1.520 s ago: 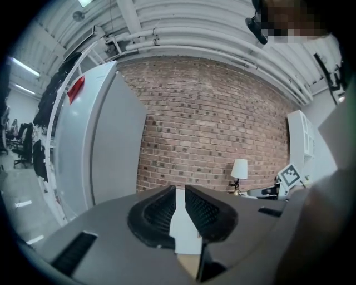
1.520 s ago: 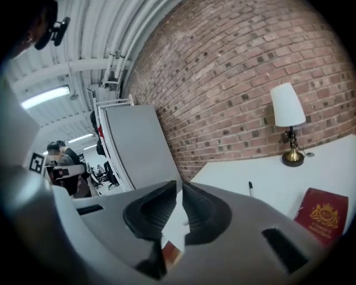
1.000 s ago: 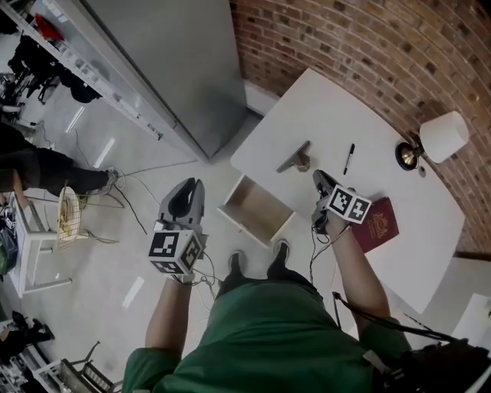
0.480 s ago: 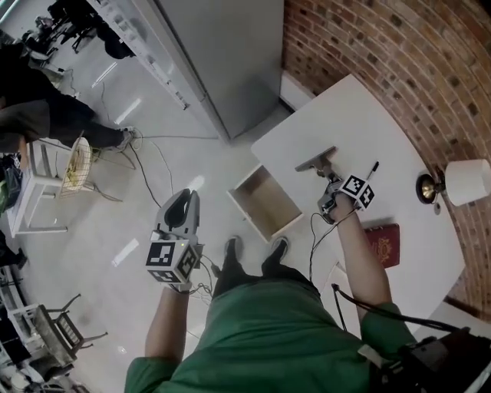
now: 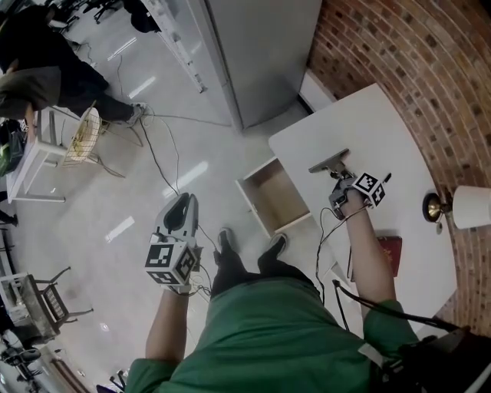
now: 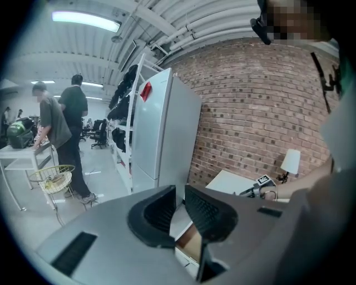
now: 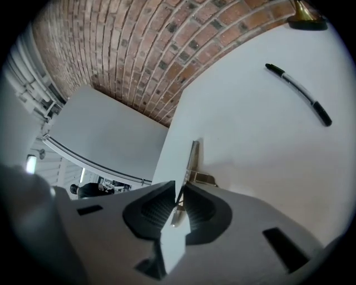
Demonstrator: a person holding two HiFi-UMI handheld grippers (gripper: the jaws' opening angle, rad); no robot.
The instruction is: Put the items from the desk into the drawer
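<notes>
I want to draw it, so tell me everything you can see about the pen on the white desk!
The pen is slim and straight, black at both ends with a paler, greyish stretch along its middle; it looks like plastic. It lies flat and slanted on the white desk, all alone: only the desktop touches it. The lamp's brass-coloured base stands beyond one end, apart from it. Any print on it is too small to read.
</notes>
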